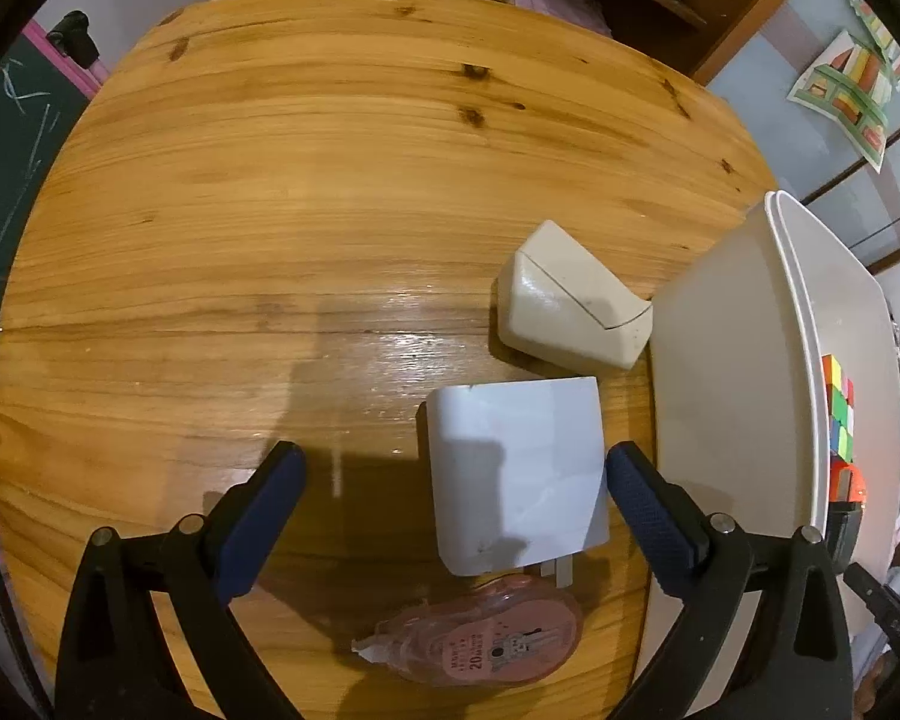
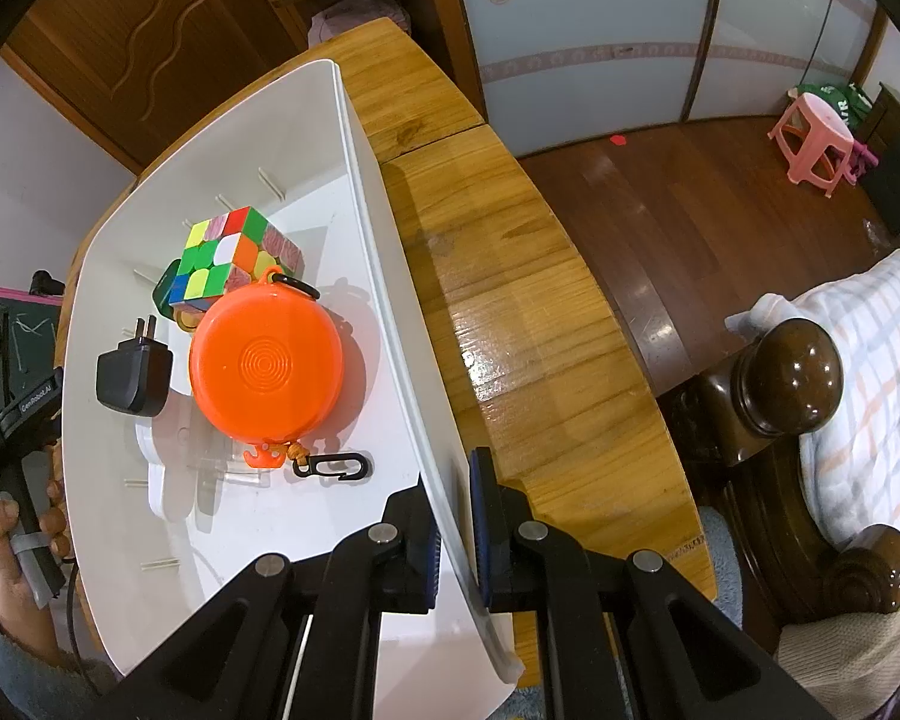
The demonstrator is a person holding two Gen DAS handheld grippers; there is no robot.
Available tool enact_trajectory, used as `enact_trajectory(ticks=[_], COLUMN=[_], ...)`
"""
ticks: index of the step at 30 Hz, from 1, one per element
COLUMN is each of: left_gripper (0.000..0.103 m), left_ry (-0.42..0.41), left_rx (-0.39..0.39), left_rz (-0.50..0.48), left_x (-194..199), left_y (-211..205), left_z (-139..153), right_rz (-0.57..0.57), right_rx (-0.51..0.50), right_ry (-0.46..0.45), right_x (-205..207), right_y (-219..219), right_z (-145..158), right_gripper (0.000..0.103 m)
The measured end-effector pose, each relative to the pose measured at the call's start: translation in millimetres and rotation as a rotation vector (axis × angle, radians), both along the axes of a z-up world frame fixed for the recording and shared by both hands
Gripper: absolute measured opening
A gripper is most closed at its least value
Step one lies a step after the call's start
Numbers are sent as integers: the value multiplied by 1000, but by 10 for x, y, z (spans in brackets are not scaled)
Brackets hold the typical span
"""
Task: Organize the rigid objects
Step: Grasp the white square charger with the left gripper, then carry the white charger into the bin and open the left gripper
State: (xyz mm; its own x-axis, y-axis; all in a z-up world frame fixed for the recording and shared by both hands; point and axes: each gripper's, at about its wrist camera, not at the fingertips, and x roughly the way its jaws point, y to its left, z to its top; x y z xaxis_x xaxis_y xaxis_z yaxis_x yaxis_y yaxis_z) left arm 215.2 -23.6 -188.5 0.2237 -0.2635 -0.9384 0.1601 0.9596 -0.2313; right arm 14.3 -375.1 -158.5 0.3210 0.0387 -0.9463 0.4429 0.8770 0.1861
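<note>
Left gripper (image 1: 453, 480) open over white charger (image 1: 513, 474) on table (image 1: 270, 210); bin (image 1: 744, 390) right.

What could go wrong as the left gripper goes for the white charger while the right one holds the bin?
The left gripper is open around the white charger, which looks smooth and could slip. The pink tape dispenser touches the charger and may get dragged. The right gripper pinches only the bin wall, so the bin could tip.

white charger (image 1: 513, 471) flat, cube (image 2: 234, 255) in bin (image 2: 384, 300)
</note>
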Motion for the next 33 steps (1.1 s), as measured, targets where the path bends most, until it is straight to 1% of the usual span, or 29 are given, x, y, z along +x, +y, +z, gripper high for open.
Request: enact_trajectory(ticks=[3, 7, 10, 12, 13, 15, 16, 17, 18, 19, 21, 24, 26, 30, 33], left_gripper=[101, 100, 100, 96, 94, 85, 84, 80, 71, 67, 65, 62, 61, 60, 60], left_ry=[-13, -31, -47, -37, -21, 19, 20, 14, 7, -1, -7, -13, -19, -81, -124], left_rx=[25, 102, 180, 213, 212, 188, 192, 196, 198, 200, 217, 204, 179, 178, 153], left_rz=[11, 30, 21, 15, 18, 37, 48, 52, 52, 51, 52, 62, 75, 41, 4], left_x=[-38, -20, -39, -16, -2, 43, 55, 50, 44, 40, 23, -8, -48, -197, -326], left_y=[49, -5, -102, -176, -200, -216, -232, -242, -258, -287, -313, -265, -199, -124, -111], left_z=[42, 97, 114, 74, 33, -33, -43, -38, -27, -9, -5, 26, 104, 437, 774], right_rz=[0, 0, 0, -1, -1, 0, 0, 0, -1, 0, 0, 2, 3, 7, 10], right_rx=[2, 3, 3, 5, 6, 6, 5, 5, 6, 6, 5, 8, 10, 16, 22], right_ry=[0, 0, 0, -1, -2, -1, -2, -2, -2, -2, -2, -5, -7, -12, -17], right_x=[-9, -27, -28, -30, -30, -33, -33, -34, -34, -33, -34, -31, -33, -32, -38], right_y=[-3, -10, -9, -9, -10, -10, -10, -11, -10, -9, -10, -16, -19, -31, -35], right_z=[-3, -11, -11, -11, -11, -11, -11, -12, -11, -12, -11, -18, -22, -28, -42], right_gripper=[10, 10, 10, 10, 10, 10, 10, 10, 10, 10, 10, 10, 10, 10, 10])
